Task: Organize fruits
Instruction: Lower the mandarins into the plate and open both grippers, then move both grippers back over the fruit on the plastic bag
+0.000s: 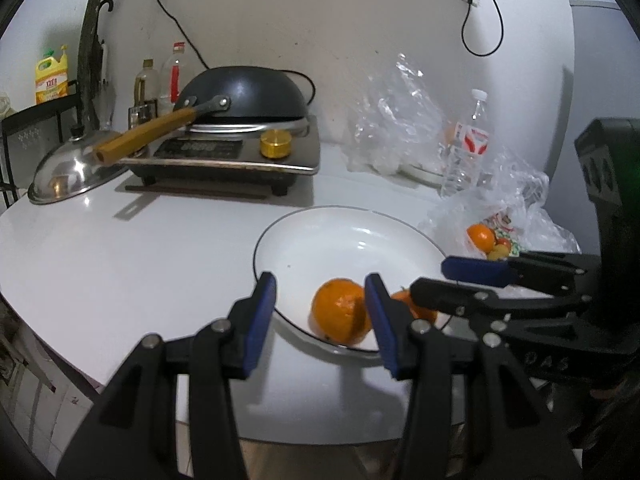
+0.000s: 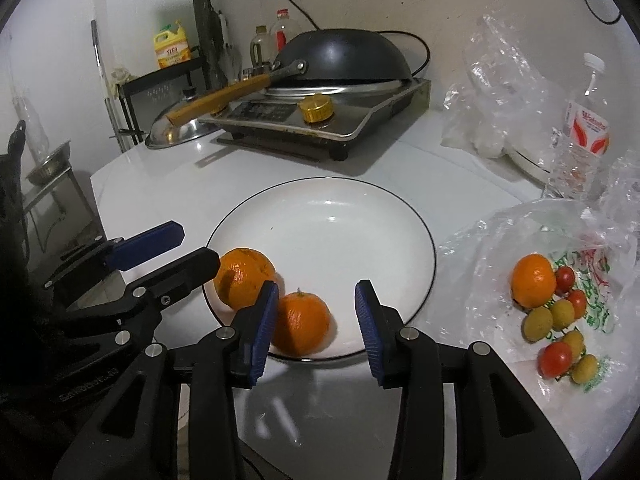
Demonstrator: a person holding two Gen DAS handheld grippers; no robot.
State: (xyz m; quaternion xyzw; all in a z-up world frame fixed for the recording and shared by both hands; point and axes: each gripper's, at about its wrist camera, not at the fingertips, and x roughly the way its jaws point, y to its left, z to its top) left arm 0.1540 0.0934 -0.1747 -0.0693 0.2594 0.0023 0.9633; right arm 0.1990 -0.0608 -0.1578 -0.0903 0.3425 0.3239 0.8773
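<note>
White plate (image 2: 320,220) holds two oranges (image 2: 301,324); one orange (image 2: 534,280) on bag (image 2: 520,232); both hand-held grippers (image 2: 316,320) spread, empty

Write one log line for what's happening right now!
plate: two oranges | bag: one orange left | left gripper open | right gripper open

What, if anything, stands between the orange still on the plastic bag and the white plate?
Nothing visible. The orange lies on the plastic bag right of the plate; only crumpled bag and bare table lie between. Plate centre is free.
</note>
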